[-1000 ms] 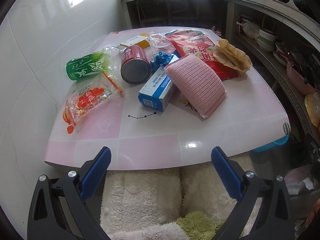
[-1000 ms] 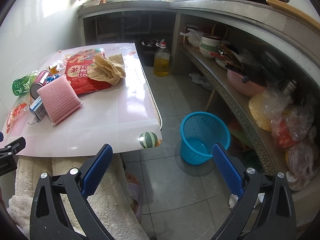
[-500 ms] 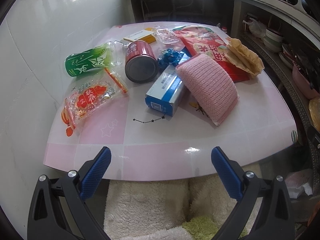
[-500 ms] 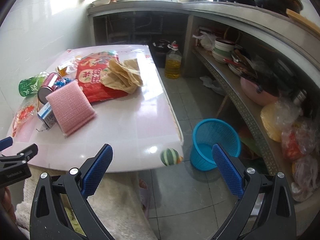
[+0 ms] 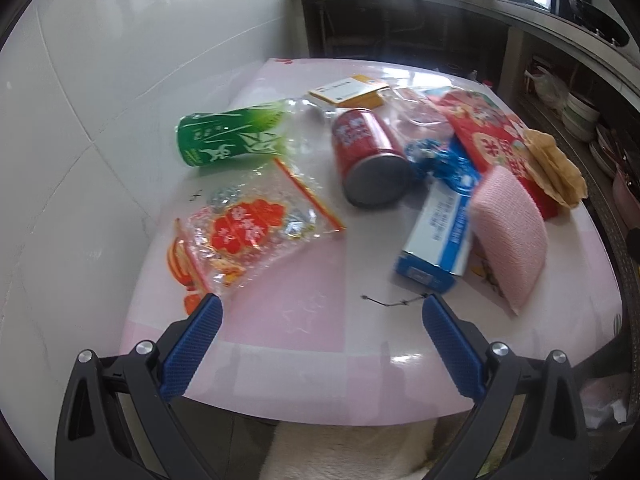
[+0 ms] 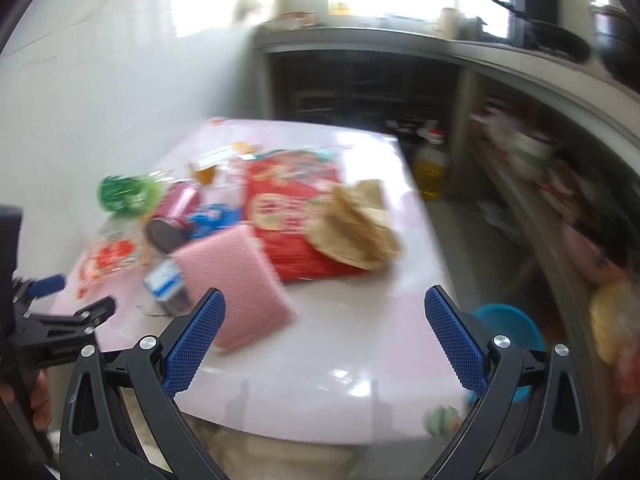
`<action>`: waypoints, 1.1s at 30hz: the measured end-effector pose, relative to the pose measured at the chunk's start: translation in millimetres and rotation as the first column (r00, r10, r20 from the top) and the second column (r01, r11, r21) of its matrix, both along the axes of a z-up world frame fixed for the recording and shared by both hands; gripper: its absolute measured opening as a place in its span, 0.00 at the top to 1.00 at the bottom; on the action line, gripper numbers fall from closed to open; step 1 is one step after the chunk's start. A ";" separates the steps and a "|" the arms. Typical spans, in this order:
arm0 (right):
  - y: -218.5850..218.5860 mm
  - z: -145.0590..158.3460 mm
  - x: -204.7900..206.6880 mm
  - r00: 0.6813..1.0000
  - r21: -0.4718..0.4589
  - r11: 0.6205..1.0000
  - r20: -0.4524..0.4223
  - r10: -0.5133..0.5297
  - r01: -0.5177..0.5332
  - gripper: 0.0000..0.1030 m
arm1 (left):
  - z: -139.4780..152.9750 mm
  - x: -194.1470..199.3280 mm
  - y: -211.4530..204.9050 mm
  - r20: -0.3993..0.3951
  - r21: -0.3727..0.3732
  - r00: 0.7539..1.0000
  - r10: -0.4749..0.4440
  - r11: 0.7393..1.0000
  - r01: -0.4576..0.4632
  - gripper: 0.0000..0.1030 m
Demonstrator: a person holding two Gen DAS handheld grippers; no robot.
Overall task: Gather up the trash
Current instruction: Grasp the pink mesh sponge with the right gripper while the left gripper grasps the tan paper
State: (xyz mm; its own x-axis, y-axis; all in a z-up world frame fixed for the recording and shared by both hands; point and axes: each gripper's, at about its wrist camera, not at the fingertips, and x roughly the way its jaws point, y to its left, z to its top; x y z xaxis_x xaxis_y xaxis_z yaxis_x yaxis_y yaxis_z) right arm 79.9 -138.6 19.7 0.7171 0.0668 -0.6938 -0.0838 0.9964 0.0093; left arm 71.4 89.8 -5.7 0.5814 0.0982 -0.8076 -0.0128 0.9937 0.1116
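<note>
We saw the left gripper spread wide and empty over the near edge of the pink table. The right gripper was also wide apart, gripping nothing. Trash sat on the table: clear snack bag, red can on its side, green bottle, blue box, pink sponge. A blue basket stood on the floor beside the table; the right view was blurred.

pink table holds red can, blue box, snack bag
</note>
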 end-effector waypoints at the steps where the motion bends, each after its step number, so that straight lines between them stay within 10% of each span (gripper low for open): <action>1: 5.7 -1.2 2.9 1.000 -0.003 1.000 -0.003 0.025 -0.025 0.07 | 0.4 1.4 5.0 0.000 -0.005 1.000 0.000 1.000 0.000 0.05; 19: 67.7 -51.9 69.7 0.912 -0.055 0.922 -0.176 0.369 -0.384 0.07 | 20.9 40.3 60.2 0.163 -0.203 0.977 -0.136 0.965 0.168 0.05; 33: 50.4 -66.5 84.3 0.911 0.053 0.937 -0.221 0.348 -0.345 0.23 | 30.5 45.1 25.9 0.173 -0.314 0.954 -0.243 0.905 0.287 0.05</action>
